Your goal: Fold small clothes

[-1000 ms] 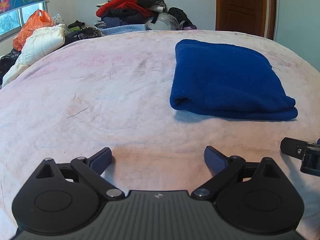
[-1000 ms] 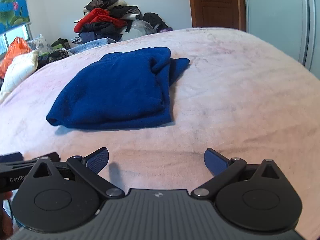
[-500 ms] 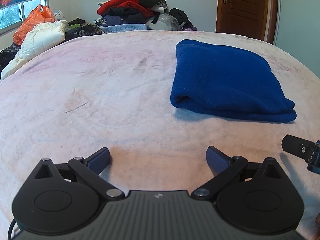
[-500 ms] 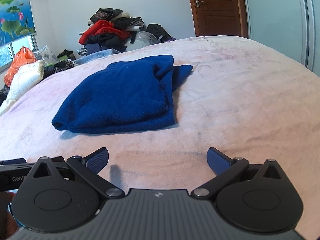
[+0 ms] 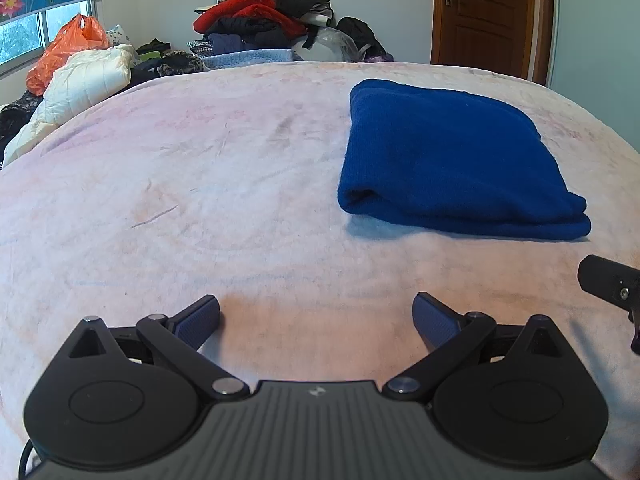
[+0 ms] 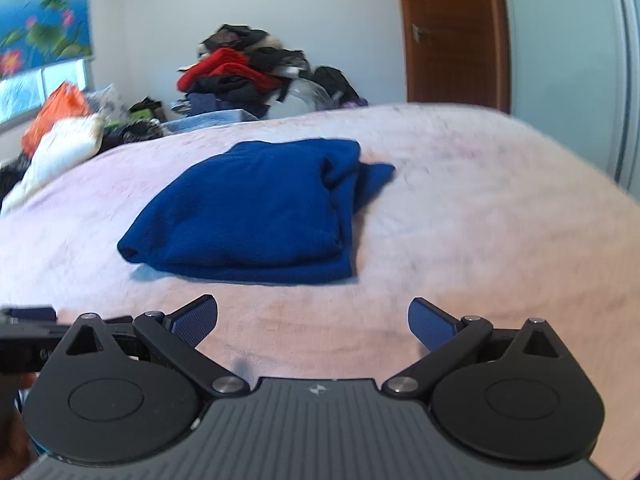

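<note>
Both grippers have drawn back and lifted since the earlier frames, so more of the wall and door now shows above the bed (image 5: 200,184).

The left gripper (image 5: 316,318) and right gripper (image 6: 313,320) hover with jaws spread wide, holding nothing. The folded blue garment (image 5: 448,160) lies flat on the bedspread, well apart from both, far and right of the left gripper, far and slightly left of the right one, which seems nearer. Its long axis runs near to far.

The right view, blurred, shows a loose flap (image 6: 376,176) poking out at the far right corner. The left view hides it, showing only the rolled near edge.
</note>
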`<state>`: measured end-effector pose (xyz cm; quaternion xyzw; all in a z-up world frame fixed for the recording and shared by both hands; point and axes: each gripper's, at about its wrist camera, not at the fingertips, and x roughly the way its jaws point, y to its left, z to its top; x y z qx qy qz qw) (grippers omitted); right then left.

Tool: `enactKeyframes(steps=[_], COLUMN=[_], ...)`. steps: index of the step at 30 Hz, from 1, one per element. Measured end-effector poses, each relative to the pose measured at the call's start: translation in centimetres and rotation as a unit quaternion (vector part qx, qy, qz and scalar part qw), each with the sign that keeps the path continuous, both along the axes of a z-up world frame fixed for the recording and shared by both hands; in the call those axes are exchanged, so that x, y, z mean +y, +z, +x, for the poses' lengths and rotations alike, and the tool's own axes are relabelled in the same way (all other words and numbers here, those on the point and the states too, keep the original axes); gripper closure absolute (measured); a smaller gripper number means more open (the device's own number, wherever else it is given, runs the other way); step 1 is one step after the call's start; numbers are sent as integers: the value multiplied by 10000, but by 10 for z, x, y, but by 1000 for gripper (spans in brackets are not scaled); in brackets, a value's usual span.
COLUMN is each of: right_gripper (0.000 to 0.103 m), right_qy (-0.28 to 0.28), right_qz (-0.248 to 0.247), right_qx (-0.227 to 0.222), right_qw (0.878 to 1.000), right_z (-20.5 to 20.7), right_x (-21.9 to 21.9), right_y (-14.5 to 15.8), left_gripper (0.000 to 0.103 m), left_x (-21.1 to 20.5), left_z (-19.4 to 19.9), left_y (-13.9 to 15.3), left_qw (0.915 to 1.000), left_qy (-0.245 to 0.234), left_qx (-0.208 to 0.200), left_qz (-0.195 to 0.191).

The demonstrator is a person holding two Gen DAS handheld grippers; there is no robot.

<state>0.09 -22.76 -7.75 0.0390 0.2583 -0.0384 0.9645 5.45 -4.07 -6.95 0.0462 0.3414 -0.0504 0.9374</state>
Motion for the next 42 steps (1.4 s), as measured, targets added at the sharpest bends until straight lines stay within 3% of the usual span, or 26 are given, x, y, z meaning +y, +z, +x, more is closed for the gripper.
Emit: enactKeyframes(steps=[19,42], right_gripper=[0,0], right_qy=[358,332], right_qz=[-99,-12], right_qx=[149,242], right_qw=[9992,9992], right_z=[-8,-12], right_x=[11,7], right_y=[10,15], left_gripper=[0,0], left_x=[-3,0], left_z=[-3,-4], left_y=[9,15], left_qw=[9999,9999], left_qy=[-135,-58], left_qx=[96,115], left_qz=[-35,-110])
